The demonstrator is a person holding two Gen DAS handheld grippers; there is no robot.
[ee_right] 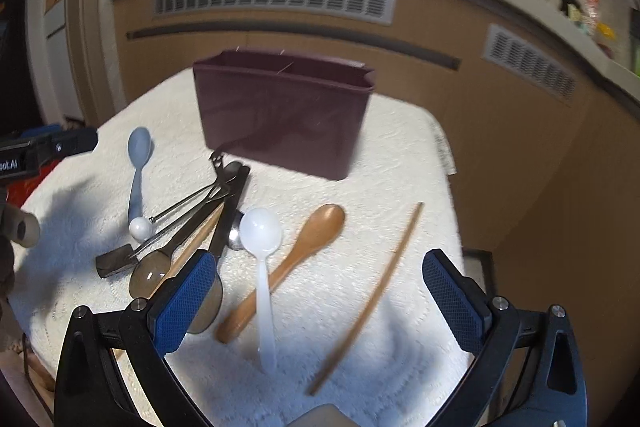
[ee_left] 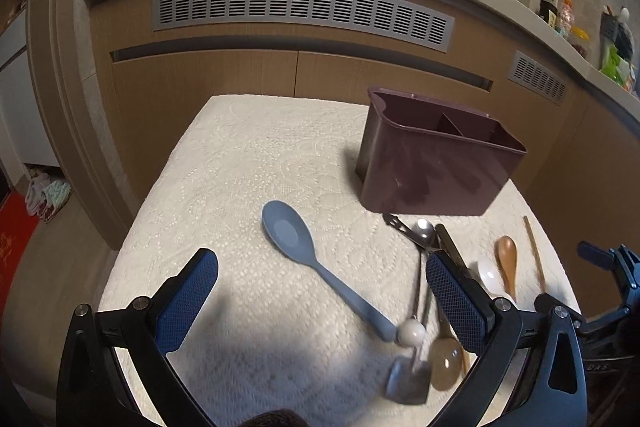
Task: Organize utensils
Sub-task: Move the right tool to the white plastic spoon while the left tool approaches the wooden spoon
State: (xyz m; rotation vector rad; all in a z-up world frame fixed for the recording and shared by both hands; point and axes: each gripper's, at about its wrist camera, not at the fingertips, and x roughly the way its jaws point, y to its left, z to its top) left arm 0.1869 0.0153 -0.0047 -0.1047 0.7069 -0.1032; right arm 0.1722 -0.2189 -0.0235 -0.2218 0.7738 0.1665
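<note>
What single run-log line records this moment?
left gripper: open, over blue spoon | right gripper: open, over white spoon | caddy: no utensils visible

Both my wrist views show strong fisheye bending and dark vignetting at the corners. Light falls from above and behind onto the white cloth point(ee_left: 256, 163), which is bright around the maroon holder point(ee_left: 436, 163). Soft shadows lie at the near edge of the cloth and to the left of the holder. My right wrist view is motion-blurred throughout; the left is sharper, with blur at the near utensils.
</note>
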